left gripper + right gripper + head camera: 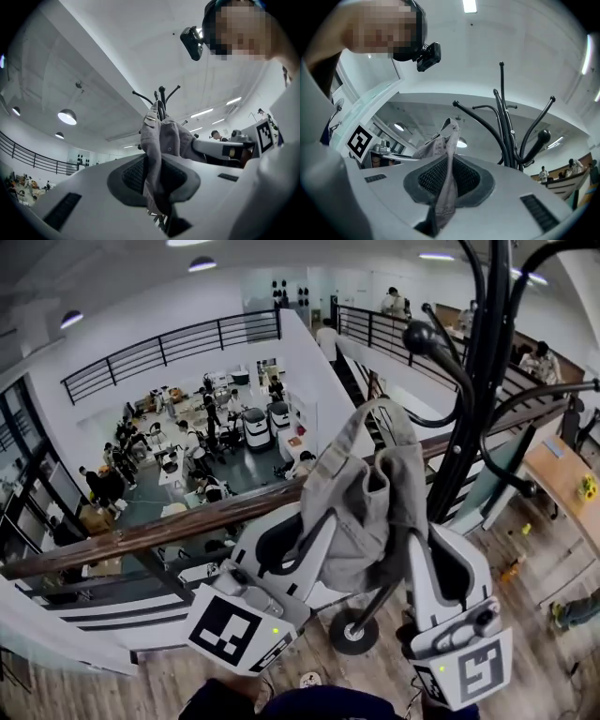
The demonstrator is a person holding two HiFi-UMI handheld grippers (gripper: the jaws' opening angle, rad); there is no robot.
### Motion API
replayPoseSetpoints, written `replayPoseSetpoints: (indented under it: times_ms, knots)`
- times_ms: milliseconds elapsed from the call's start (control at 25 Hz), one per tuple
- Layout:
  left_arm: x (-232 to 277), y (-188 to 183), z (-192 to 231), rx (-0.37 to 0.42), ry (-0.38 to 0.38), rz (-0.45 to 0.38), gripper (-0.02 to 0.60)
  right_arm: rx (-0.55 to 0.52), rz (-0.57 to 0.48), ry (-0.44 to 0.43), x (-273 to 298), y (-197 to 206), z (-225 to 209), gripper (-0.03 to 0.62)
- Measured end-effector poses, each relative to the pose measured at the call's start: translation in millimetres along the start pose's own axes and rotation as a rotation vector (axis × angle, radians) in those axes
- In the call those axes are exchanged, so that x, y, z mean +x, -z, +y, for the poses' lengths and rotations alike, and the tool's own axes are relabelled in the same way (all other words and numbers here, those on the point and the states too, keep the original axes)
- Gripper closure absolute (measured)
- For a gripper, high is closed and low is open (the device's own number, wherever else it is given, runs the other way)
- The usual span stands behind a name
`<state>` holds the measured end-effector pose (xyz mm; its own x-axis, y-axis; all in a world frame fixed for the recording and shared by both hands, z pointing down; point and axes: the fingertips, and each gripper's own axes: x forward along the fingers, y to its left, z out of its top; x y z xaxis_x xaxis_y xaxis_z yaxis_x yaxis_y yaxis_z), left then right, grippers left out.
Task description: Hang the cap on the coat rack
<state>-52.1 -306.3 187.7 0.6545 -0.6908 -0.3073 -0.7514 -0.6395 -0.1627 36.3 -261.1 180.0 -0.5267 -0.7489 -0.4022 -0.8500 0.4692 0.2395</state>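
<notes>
In the head view, the grey cap [370,498] hangs bunched just right of centre, held between both tools. The left gripper [314,526] reaches in from 7 o'clock and the right gripper [427,540] from 5 o'clock. The black coat rack [483,381] stands at 1 o'clock from the cap. A knobbed hook [419,337] curves out at about 12 o'clock, above the cloth and apart from it. No part of the cap lies over a hook.

In the left gripper view, the jaws are closed on a fold of the cap [164,136]. The cloth rises out of them toward 12 o'clock, where the rack's top prongs [161,93] poke up behind it.

In the right gripper view, the jaws are clamped on another fold of the cap [440,145]. The rack's pole [506,126] is at 2 o'clock and a knobbed hook [543,136] is near 3 o'clock.

The pick-up looks done: the cap is up at hook height and close to the rack. The rest is not yet done — carrying the cap over a hook, settling it there, then letting go with both sides.
</notes>
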Motion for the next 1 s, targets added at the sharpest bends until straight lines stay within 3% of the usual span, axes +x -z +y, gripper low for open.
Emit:
replayPoseSetpoints:
  times_ms: [560, 1000]
  knots:
    - [5, -39, -4, 0.018, -0.109, -0.010, 0.525, -0.041, -0.032, -0.019, 4, -41, -3, 0.549]
    - [-2, -54, -16, 0.064, -0.138, 0.002, 0.525, -0.068, -0.083, -0.025, -8, -66, 3, 0.549]
